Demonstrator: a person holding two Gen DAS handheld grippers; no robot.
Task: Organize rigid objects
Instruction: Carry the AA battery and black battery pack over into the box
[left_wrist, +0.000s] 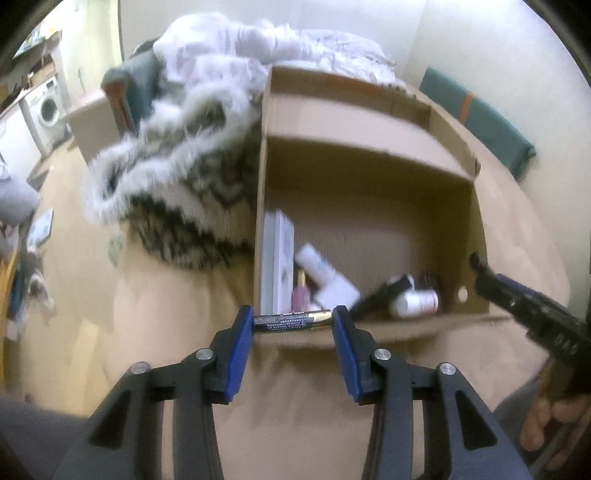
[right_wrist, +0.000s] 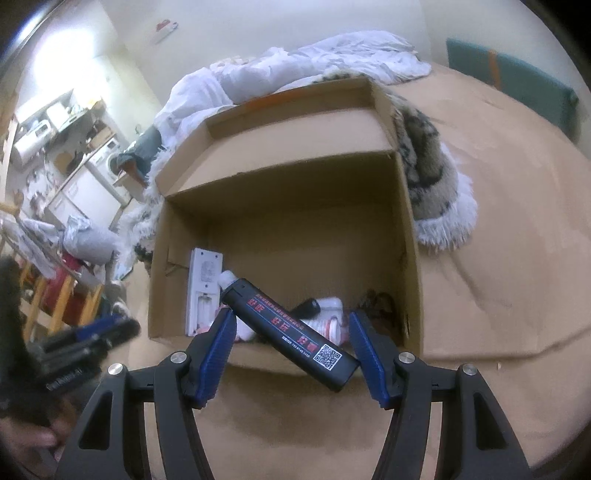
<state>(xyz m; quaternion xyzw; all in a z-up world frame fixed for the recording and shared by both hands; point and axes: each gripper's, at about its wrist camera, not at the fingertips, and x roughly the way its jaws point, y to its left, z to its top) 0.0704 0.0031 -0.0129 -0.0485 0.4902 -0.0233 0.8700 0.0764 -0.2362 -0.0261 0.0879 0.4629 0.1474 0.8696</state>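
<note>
Tan bedding carries the box (left_wrist: 369, 177), which in the left view gapes at twelve o'clock of the left gripper (left_wrist: 291, 319) pinching a crosswise battery (left_wrist: 291, 320), while in the right view the right gripper (right_wrist: 291, 332) clamps a lighter (right_wrist: 291, 325) slanting ten-to-four over the near rim.

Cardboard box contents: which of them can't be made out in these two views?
- Left wrist view: pink bottle in the cardboard box, lower part hidden behind the battery.
- Right wrist view: red-and-white bottle, partly hidden by the black lighter.
- Both views: dark tangle in the corner, too blurred to name.
</note>
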